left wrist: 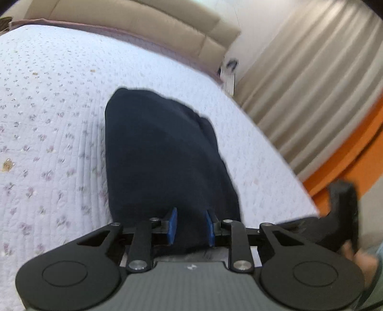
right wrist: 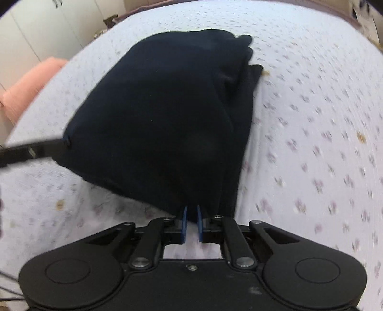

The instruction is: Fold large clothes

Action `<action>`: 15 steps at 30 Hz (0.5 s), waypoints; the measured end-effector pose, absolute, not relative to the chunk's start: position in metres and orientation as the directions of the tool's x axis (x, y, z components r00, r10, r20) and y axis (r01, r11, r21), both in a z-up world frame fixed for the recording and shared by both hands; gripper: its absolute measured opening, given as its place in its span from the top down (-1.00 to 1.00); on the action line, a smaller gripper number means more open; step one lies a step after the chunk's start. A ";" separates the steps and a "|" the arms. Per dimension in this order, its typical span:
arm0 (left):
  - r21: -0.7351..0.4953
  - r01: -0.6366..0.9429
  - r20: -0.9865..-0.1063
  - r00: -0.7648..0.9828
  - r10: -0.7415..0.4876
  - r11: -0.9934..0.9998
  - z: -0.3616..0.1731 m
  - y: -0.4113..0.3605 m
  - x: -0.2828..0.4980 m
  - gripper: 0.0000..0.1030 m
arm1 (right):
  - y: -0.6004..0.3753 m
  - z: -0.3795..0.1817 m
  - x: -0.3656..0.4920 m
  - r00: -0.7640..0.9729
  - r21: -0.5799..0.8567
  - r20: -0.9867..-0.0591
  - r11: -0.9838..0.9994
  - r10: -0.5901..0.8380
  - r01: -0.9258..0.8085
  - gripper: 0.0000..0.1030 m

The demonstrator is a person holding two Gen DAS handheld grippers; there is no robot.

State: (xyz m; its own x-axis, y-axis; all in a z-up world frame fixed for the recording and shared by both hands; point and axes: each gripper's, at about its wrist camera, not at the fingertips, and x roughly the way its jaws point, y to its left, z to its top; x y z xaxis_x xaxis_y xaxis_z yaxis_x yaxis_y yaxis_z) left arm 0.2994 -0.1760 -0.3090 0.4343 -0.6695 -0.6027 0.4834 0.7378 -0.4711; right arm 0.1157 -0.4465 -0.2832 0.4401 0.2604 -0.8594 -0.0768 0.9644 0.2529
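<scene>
A dark navy garment (left wrist: 162, 153) lies partly folded on the floral white bedspread (left wrist: 47, 119). My left gripper (left wrist: 191, 221) has its blue pads closed on the near edge of the garment, with cloth filling the gap. In the right wrist view the same garment (right wrist: 162, 114) lies in several layers, and my right gripper (right wrist: 191, 216) is shut on its near corner. The left gripper's finger (right wrist: 31, 149) shows at the garment's left edge in that view. The right gripper's body (left wrist: 342, 215) shows at the right of the left wrist view.
A beige padded headboard (left wrist: 143, 21) runs along the far side of the bed. Pleated curtains (left wrist: 311, 83) and an orange surface (left wrist: 359, 153) are to the right. A peach pillow (right wrist: 28, 88) and white cabinets (right wrist: 47, 26) lie to the left in the right wrist view.
</scene>
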 end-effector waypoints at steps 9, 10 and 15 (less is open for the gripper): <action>-0.429 0.411 -0.613 0.522 -0.594 0.804 -0.279 -0.146 0.299 0.06 | -0.484 -0.235 0.139 0.622 0.294 -0.744 0.956 0.244 -0.023 -0.68; -0.427 0.407 -0.604 0.535 -0.590 0.807 -0.275 -0.146 0.305 -0.03 | -0.490 -0.234 0.146 0.643 0.324 -0.725 0.946 0.246 0.003 -0.66; -0.457 0.413 -0.614 0.494 -0.615 0.788 -0.271 -0.158 0.349 -0.54 | -0.513 -0.256 0.182 0.647 0.451 -0.698 0.890 0.307 0.064 -0.68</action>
